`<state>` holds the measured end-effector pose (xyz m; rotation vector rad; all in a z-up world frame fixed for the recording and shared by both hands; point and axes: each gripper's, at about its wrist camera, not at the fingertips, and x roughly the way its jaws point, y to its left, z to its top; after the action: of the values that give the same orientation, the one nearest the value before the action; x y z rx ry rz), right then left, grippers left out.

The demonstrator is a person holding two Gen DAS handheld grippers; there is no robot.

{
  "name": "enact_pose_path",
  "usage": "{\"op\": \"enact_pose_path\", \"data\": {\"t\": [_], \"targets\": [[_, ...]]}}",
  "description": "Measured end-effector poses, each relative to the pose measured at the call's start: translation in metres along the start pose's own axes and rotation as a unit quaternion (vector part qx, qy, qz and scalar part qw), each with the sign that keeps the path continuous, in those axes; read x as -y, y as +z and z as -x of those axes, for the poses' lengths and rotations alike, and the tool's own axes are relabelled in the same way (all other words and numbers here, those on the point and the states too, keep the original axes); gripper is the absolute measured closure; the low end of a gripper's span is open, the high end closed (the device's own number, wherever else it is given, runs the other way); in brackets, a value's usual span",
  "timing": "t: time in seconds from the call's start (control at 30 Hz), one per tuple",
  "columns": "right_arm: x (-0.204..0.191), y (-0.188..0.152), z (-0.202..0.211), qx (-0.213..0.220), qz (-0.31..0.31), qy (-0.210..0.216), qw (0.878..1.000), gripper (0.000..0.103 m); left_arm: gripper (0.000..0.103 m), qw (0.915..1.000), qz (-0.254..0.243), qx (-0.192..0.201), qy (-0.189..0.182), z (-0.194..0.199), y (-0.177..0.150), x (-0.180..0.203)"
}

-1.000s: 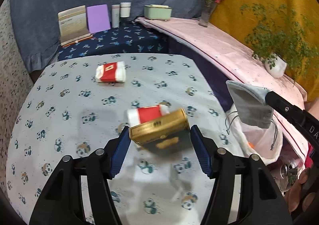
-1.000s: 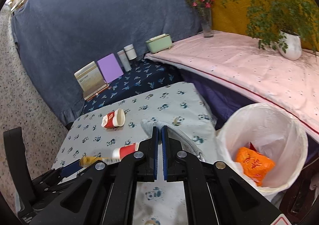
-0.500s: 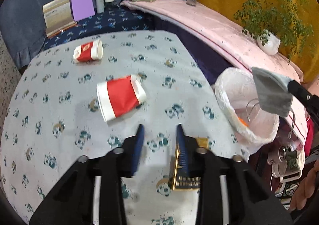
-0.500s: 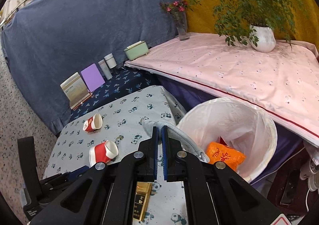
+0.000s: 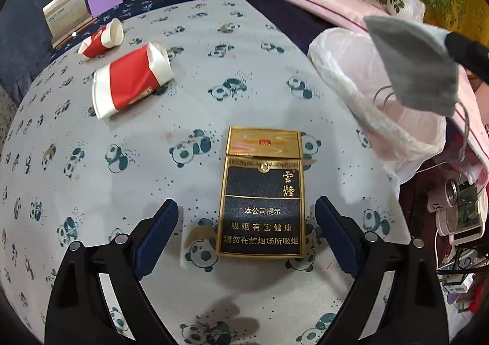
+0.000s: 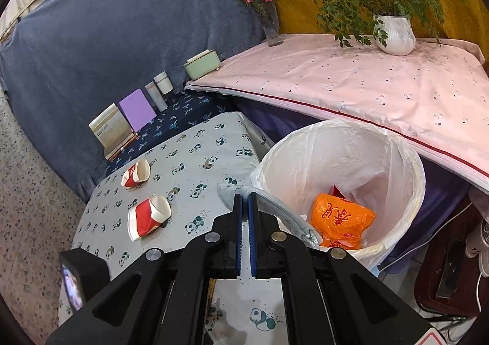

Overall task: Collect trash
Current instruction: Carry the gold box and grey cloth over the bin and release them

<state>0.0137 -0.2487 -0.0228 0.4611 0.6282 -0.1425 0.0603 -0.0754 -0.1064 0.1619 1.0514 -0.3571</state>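
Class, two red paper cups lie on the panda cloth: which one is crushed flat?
The nearer, larger-looking red cup; the farther cup, by the cards, keeps a round mouth.

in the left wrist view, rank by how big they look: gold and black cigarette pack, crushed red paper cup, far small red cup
1. gold and black cigarette pack, though it is nearest the camera
2. crushed red paper cup
3. small red cup, farthest away, so true size unsure

Gold-black cigarette pack (image 5: pixel 262 192) flat on tablecloth; 2 crushed red cups (image 5: pixel 131 82) beyond.
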Motion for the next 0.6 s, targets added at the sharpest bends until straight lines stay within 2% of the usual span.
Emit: {"op": "enact_pose_path", "data": {"t": [0.07,0.13,0.2,0.27,0.37,0.6], "targets": [[0.003,0.0,0.0,0.0,-0.003,0.0,1.0,0.099,0.018,1.0,0.001,-0.003,0.0,-0.004,-0.001,0.001],[0.006,0.0,-0.001,-0.001,-0.005,0.0,1.0,0.099,0.024,1.0,-0.002,-0.001,0.007,-0.006,-0.001,0.003],[0.008,0.0,-0.002,-0.001,-0.006,0.0,1.0,0.099,0.041,0.9999,-0.011,0.006,0.006,-0.004,0.0,0.004],[0.01,0.001,-0.002,-0.002,-0.007,0.001,1.0,0.099,0.05,0.9999,-0.015,0.006,0.004,-0.003,0.003,0.006],[0.012,0.002,-0.003,-0.001,-0.008,0.001,1.0,0.099,0.05,0.9999,-0.006,0.0,-0.012,-0.001,0.006,0.005],[0.019,0.009,-0.003,0.002,-0.014,-0.001,1.0,0.099,0.05,0.9994,-0.011,0.017,-0.027,0.017,0.02,0.014]]}}
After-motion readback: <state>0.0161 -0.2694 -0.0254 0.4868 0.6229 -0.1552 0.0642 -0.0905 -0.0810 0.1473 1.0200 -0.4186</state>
